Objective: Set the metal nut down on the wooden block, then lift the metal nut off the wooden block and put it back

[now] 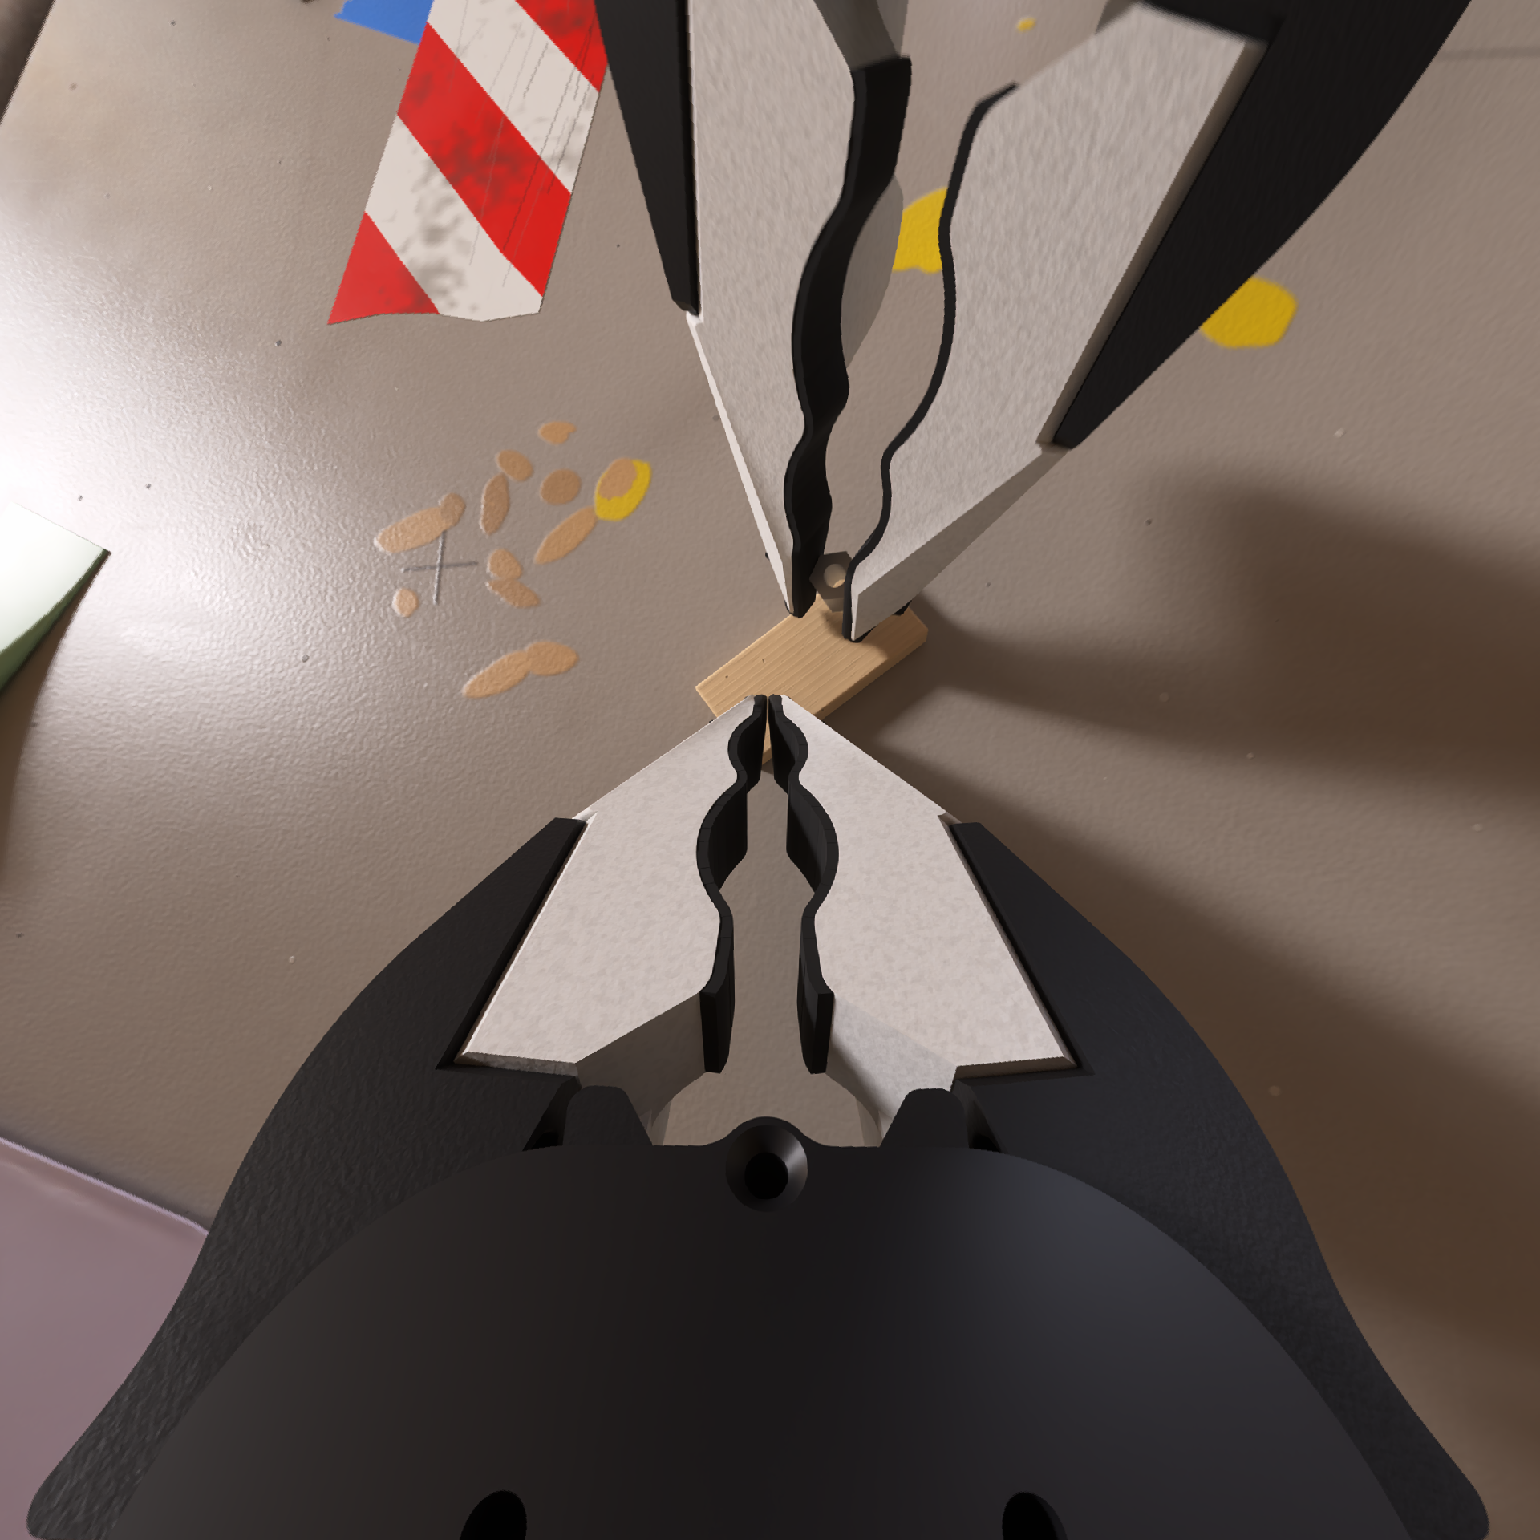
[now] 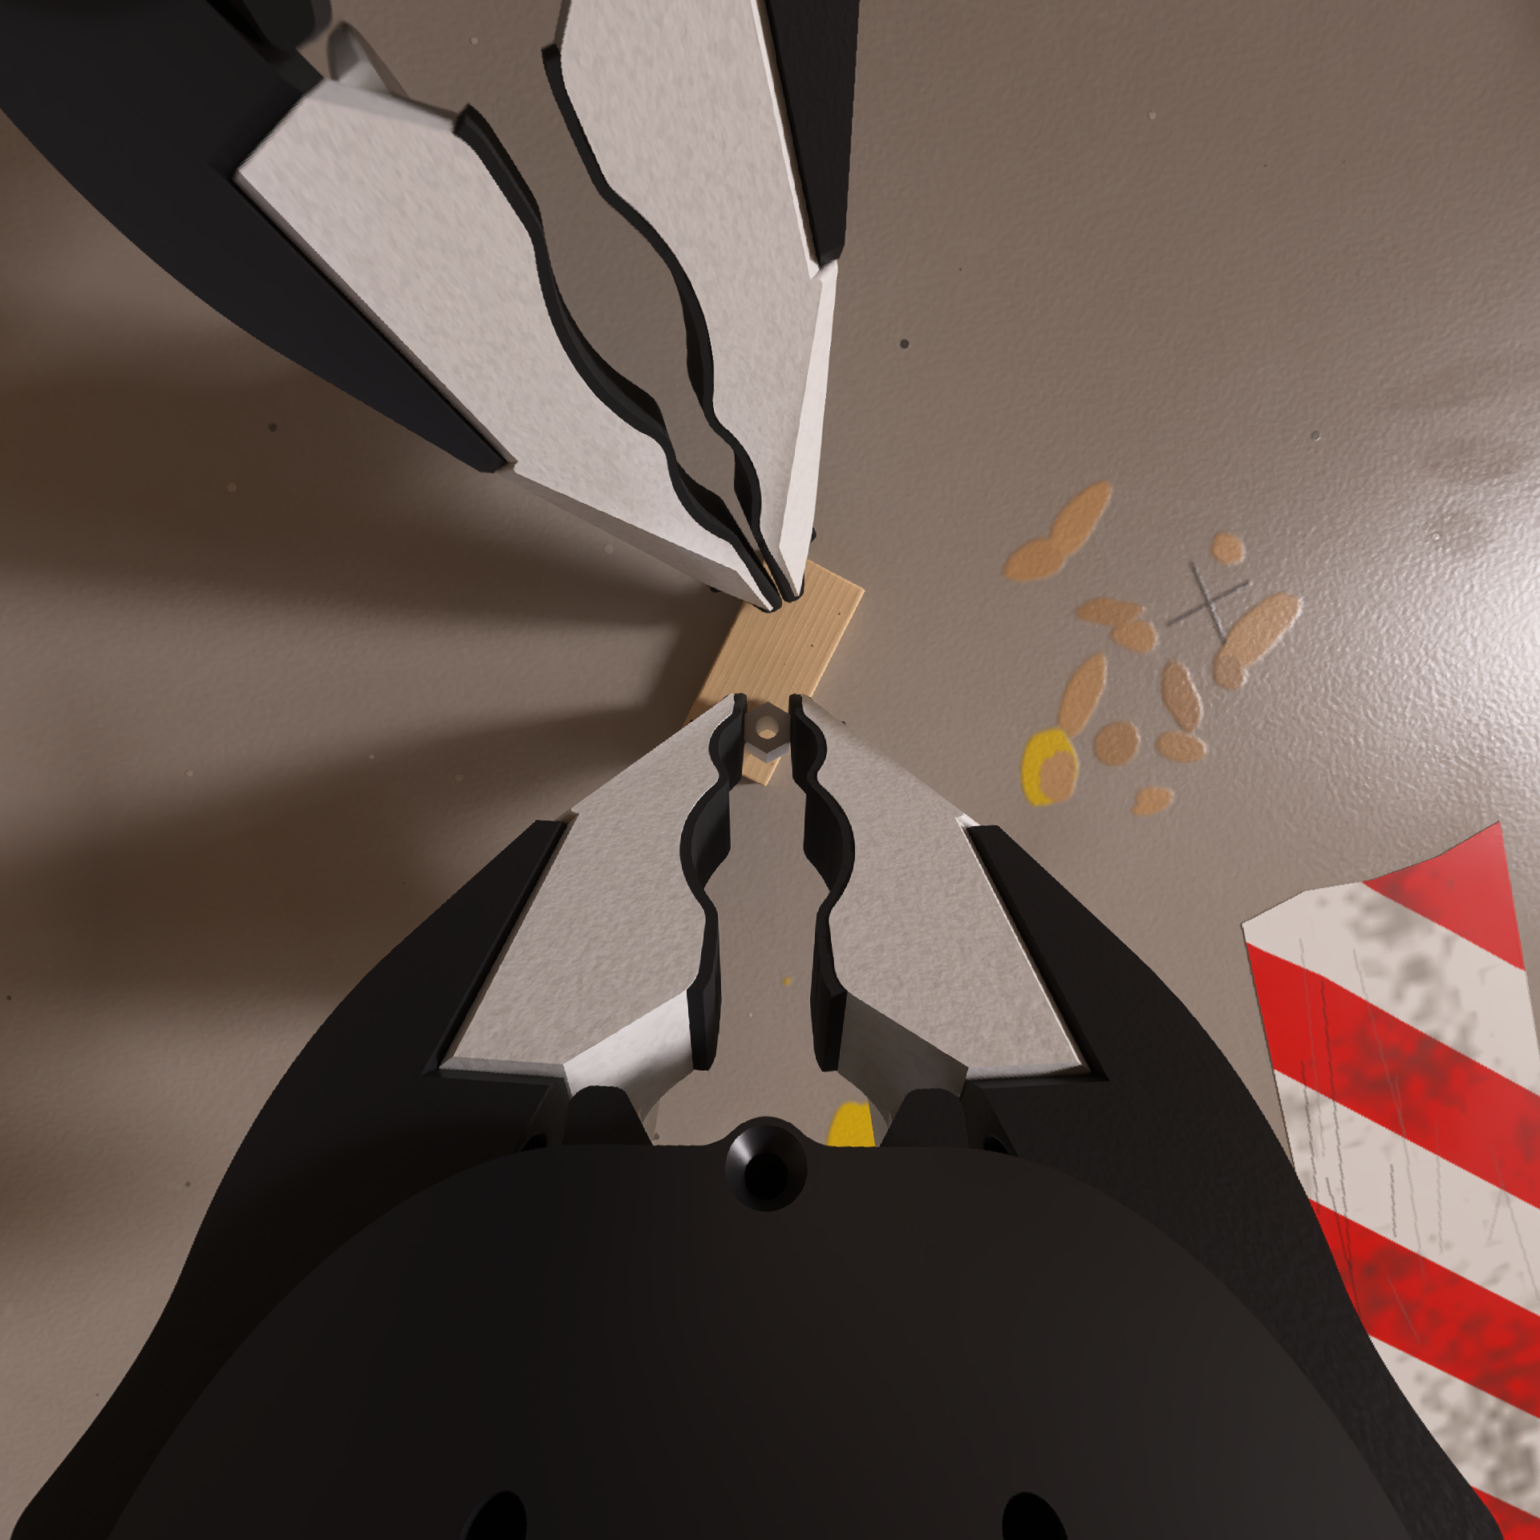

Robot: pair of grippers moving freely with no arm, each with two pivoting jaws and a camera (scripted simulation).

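Observation:
A small wooden block [image 1: 800,667] lies flat on the grey-brown table [image 1: 250,792]. The metal nut [image 2: 765,733], a small hex nut, sits at one end of the block, between my right gripper's pads. My right gripper [image 2: 767,707] is closed on the nut from both sides, with its tips down at the block. From the left wrist view it comes in from above [image 1: 827,621], with the nut [image 1: 833,572] between its tips. My left gripper [image 1: 767,704] is shut and empty. Its tips rest on the block's [image 2: 792,642] other end [image 2: 775,602].
A red and white striped patch [image 1: 483,167] lies flat on the table, also in the right wrist view [image 2: 1417,1167]. Orange paint spots [image 1: 500,533], yellow spots [image 1: 1250,312] and a pencil cross [image 1: 439,567] mark the surface. A pale sheet [image 1: 42,567] lies at the left edge.

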